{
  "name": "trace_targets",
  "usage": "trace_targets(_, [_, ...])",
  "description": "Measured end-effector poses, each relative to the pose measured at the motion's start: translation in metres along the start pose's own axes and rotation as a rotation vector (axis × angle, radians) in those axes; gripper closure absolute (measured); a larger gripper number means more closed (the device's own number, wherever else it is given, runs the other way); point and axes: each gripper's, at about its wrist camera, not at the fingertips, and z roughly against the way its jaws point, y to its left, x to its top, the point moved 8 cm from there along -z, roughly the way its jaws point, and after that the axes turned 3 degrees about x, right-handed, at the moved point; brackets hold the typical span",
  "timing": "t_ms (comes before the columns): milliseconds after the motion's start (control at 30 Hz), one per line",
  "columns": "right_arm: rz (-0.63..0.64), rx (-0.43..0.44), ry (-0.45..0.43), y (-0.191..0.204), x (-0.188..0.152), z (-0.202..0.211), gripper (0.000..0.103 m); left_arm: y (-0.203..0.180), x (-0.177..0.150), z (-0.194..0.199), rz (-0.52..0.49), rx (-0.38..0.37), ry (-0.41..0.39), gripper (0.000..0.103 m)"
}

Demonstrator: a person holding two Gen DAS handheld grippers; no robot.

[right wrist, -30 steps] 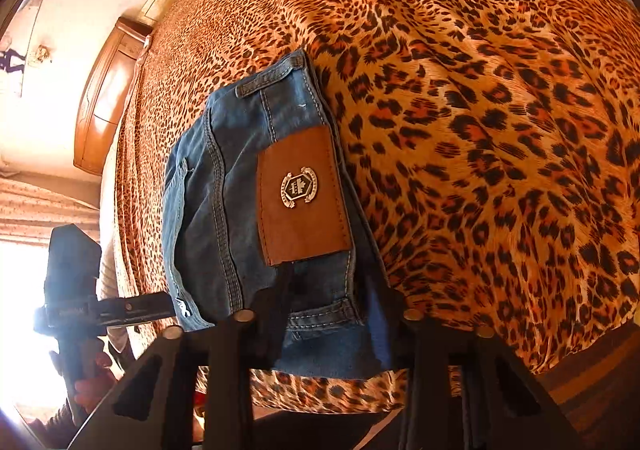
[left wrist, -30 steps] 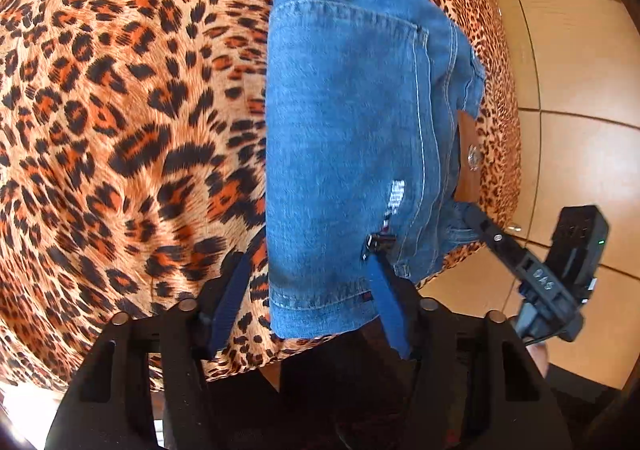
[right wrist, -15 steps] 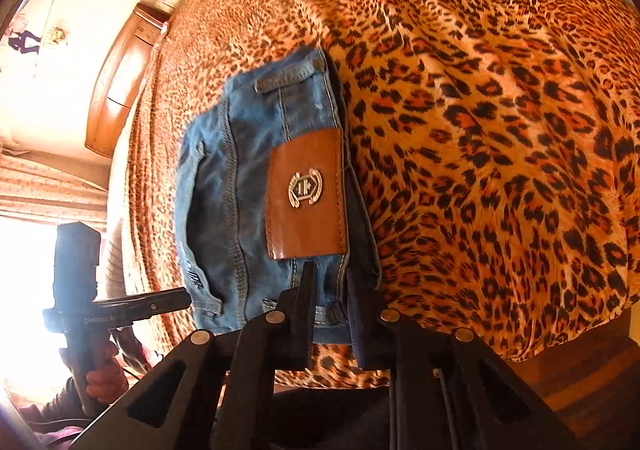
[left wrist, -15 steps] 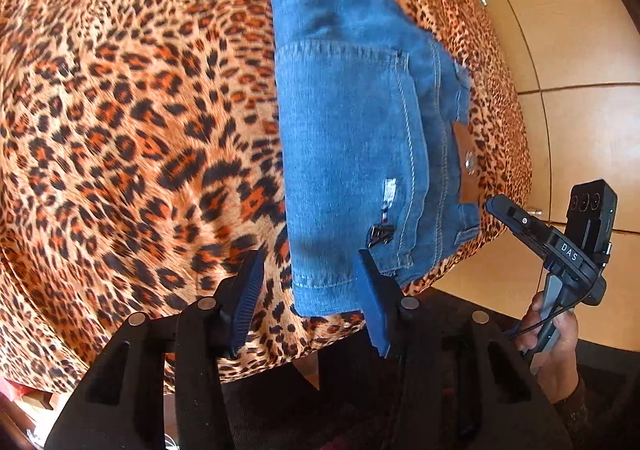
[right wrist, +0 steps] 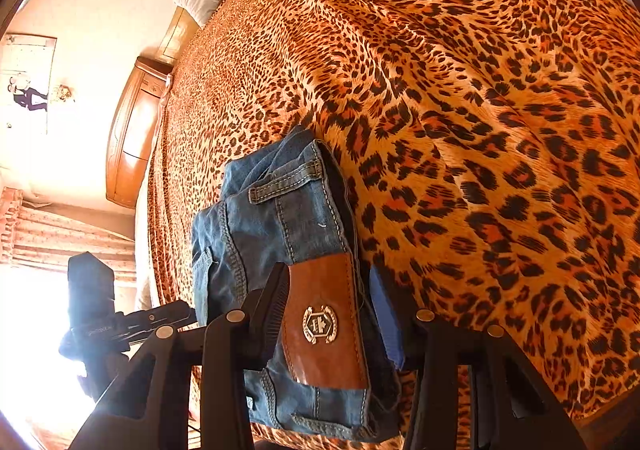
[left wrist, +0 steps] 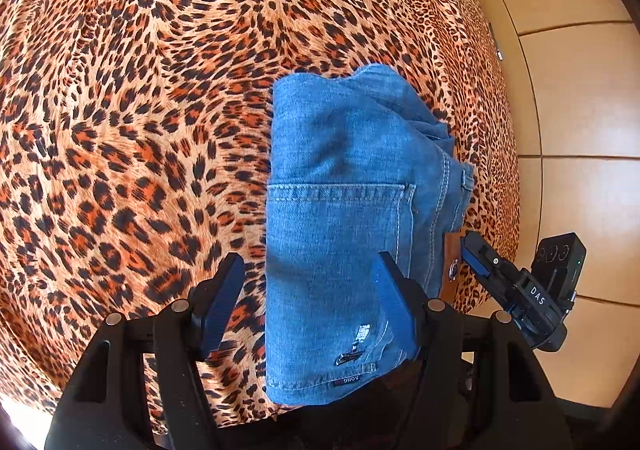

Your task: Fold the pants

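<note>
Folded blue jeans [left wrist: 340,234] lie near the edge of a bed under a leopard-print cover [left wrist: 132,122]. The left gripper [left wrist: 308,302] and right gripper [right wrist: 328,314] straddle the denim, fingers released and still spreading, pads clear of the cloth

White letters "DAS" stood on the black body of the right gripper [left wrist: 472,264], seen from the left wrist. A small tag at the hem of the folded jeans [left wrist: 340,210] bore lettering too small to make out.
</note>
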Motion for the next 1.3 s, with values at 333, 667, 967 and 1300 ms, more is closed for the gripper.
trace_targets(333, [0.093,-0.084,0.011,0.028,0.04,-0.04,0.077,0.006,0.048,-0.014,0.069,0.067,-0.023,0.045])
trace_targets(667, [0.1,-0.089,0.042,0.033,0.041,-0.029,0.066,0.014,0.034,-0.006,0.057,-0.004,0.021,0.048])
trace_targets(967, [-0.039,0.094,0.084,0.007,-0.005,-0.031,0.062,-0.009,-0.019,-0.044,-0.004,-0.099,0.156,0.035])
trace_targets(1300, [-0.028,0.136,0.151,-0.002,-0.023,-0.034,0.051,-0.013,-0.019,-0.043,-0.023,-0.087,0.146,0.03])
